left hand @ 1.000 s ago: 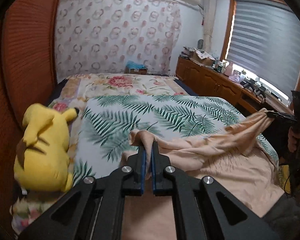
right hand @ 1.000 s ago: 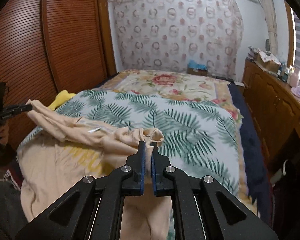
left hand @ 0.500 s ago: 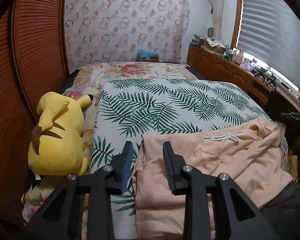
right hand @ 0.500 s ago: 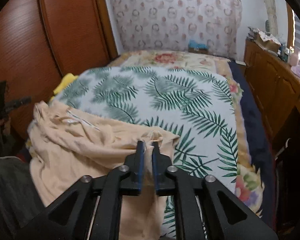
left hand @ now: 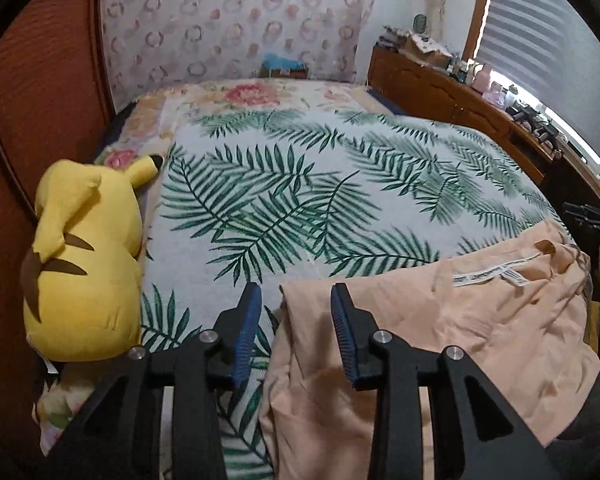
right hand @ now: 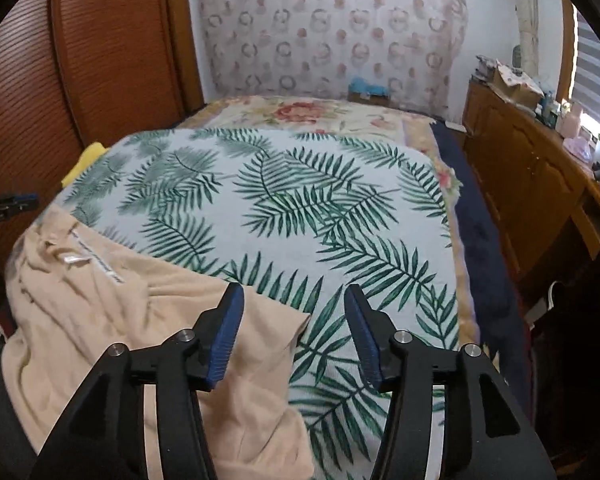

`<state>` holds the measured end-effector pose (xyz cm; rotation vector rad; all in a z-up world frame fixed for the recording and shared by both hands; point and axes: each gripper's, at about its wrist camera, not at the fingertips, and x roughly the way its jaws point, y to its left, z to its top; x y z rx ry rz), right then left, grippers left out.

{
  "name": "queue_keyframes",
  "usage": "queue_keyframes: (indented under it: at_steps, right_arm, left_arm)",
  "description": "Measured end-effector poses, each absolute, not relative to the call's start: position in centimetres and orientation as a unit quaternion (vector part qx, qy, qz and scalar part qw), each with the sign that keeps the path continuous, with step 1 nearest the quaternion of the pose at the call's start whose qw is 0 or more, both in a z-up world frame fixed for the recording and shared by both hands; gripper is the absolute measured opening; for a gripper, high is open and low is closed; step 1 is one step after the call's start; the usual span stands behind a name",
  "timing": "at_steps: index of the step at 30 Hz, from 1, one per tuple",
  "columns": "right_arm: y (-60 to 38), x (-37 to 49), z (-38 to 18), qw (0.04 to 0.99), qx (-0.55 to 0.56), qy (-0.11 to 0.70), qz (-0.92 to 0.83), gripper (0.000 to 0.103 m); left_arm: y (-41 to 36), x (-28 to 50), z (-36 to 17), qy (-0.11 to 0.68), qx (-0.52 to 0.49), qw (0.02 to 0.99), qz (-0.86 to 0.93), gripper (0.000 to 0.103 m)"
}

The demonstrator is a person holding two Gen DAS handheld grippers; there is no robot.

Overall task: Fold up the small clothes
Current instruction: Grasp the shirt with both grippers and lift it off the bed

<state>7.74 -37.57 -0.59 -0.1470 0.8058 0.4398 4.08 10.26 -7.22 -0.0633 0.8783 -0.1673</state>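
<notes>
A peach garment [left hand: 452, 328] lies spread at the near edge of the palm-leaf blanket [left hand: 300, 200], its white neck label showing. It also shows in the right wrist view [right hand: 112, 312]. My left gripper [left hand: 296, 300] is open and empty above the garment's left corner. My right gripper [right hand: 294, 304] is open and empty above the garment's right corner. The garment's near part hangs over the bed edge.
A yellow plush toy [left hand: 84, 256] lies at the bed's left edge by the wooden wardrobe [right hand: 80, 72]. A wooden dresser [right hand: 540, 184] with clutter runs along the right under the window. A floral sheet [left hand: 252, 96] covers the far bed.
Both grippers lowered the lifted garment onto the bed and opened, the left first, then the right. The garment now lies flat and both grippers have drawn back slightly.
</notes>
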Motion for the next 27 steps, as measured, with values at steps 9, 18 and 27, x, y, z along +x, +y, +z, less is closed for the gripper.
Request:
queue_keyframes:
  at_steps: [9,18,27]
  right_arm:
    - [-37.0,9.2,-3.7,0.872,-0.073,0.433,0.217,0.055]
    - [-35.9,8.5,-4.7,0.861,-0.09,0.443,0.235,0.045]
    - [-35.7,5.8,-0.8,0.875,-0.054,0.394,0.277,0.007]
  left_arm:
    - [10.0,5.4,-9.3,0.462,-0.036,0.882,-0.087,0.034]
    - [9.4,5.1,-9.4,0.464,-0.042,0.879,-0.105,0.016]
    - [8.7,1.5,-1.3,0.368,-0.049,0.922,-0.112,0.003]
